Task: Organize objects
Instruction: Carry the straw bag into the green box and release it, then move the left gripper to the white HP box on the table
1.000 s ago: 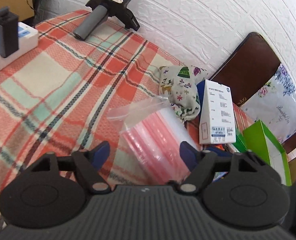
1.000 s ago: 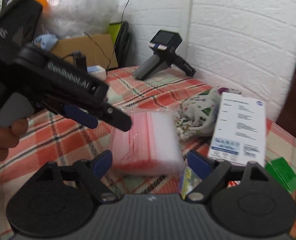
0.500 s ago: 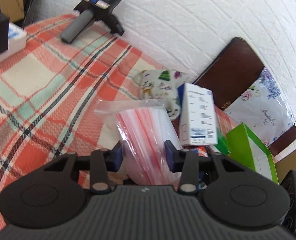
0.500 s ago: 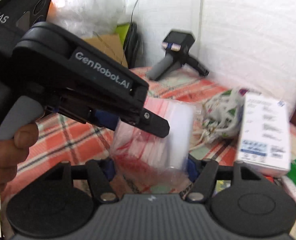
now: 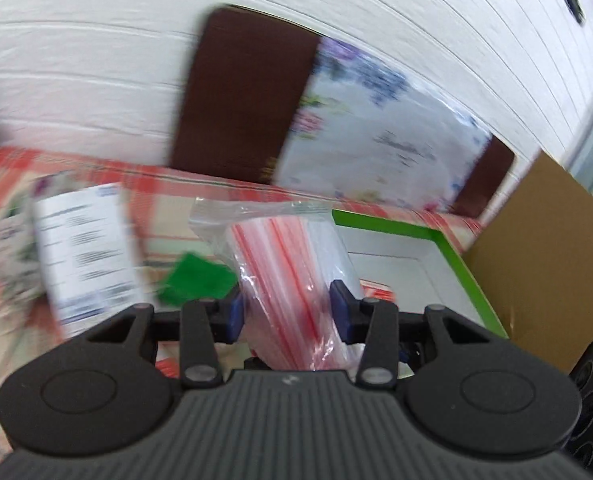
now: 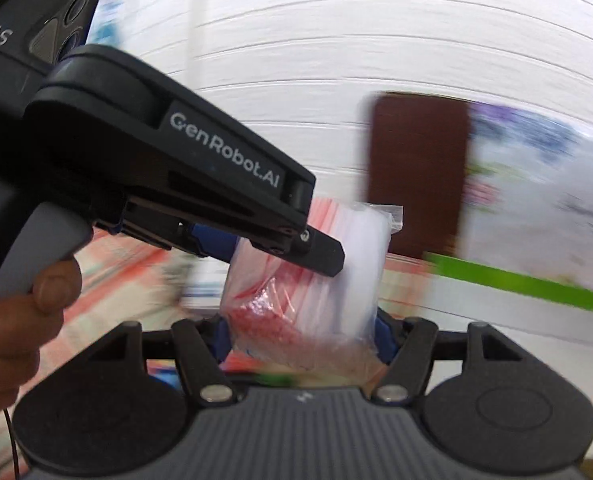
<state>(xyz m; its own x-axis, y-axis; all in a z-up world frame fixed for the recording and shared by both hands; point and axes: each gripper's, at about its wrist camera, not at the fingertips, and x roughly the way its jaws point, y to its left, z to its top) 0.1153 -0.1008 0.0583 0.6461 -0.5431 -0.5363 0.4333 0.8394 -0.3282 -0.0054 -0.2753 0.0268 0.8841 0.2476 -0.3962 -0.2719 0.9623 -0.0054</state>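
Note:
A clear packet of red-striped zip bags (image 5: 288,264) hangs in the air, held from two sides. My left gripper (image 5: 288,314) is shut on its lower part, blue pads pressing both flanks. My right gripper (image 6: 302,340) is shut on the same packet (image 6: 336,280) from the other side. In the right wrist view one left finger (image 6: 320,254) lies across the packet's top. Just beyond the packet stands a green-rimmed box (image 5: 448,248) with a white inside. Both views are blurred by motion.
A white printed box (image 5: 84,248) and a green scrap (image 5: 196,280) lie left on the plaid cloth (image 5: 168,216). A brown board (image 5: 248,92) and a floral packet (image 5: 376,132) lean on the white wall. Cardboard (image 5: 544,248) stands right. A hand (image 6: 8,320) holds the left gripper.
Both grippers closed on the zip-bag packet, lifted it off the plaid cloth and swung it right toward the green-rimmed box. The handheld device and power strip left the view.

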